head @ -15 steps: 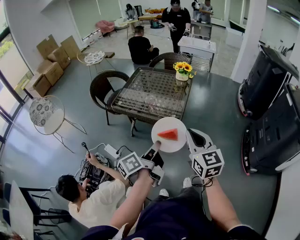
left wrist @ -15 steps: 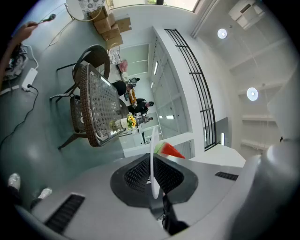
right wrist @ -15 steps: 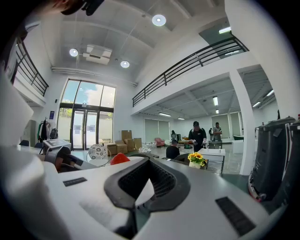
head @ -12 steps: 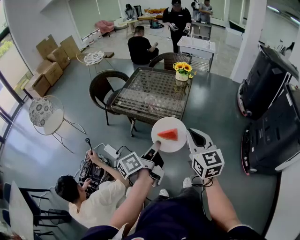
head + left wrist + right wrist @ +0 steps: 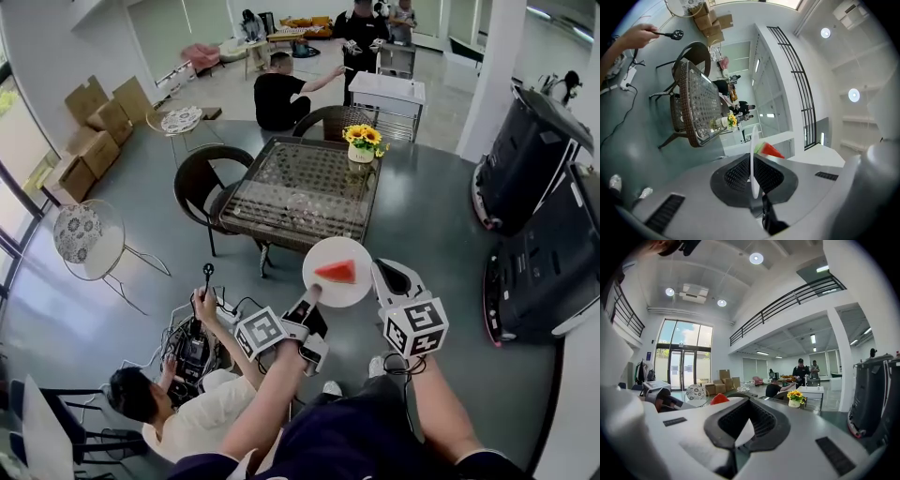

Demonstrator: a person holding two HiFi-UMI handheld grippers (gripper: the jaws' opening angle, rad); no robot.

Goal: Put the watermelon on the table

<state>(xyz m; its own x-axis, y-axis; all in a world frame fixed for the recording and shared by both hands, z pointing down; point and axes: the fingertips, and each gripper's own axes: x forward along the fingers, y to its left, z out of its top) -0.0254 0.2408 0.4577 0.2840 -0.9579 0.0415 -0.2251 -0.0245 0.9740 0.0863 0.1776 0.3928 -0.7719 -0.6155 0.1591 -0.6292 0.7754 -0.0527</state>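
A red watermelon wedge point(image 5: 337, 271) lies on a white plate point(image 5: 328, 251) held in the air in front of me, short of the glass-topped wicker table point(image 5: 300, 187). My left gripper point(image 5: 312, 292) is shut on the plate's near left rim. In the left gripper view the plate point(image 5: 752, 164) runs edge-on between the jaws, with the wedge point(image 5: 769, 150) beyond. My right gripper point(image 5: 379, 272) sits just beside the plate's right rim with its jaws together. The right gripper view shows the wedge point(image 5: 719, 398) to the left of the closed right gripper point(image 5: 749, 401).
A vase of yellow flowers point(image 5: 362, 141) stands on the table's far corner. A dark wicker chair point(image 5: 202, 178) is at its left. A person point(image 5: 178, 403) sits on the floor at lower left among cables point(image 5: 192, 342). Large black machines point(image 5: 539, 187) line the right side.
The seated person has raised a hand holding a black plug. The plate, the wedge and both grippers hold their places in the view.
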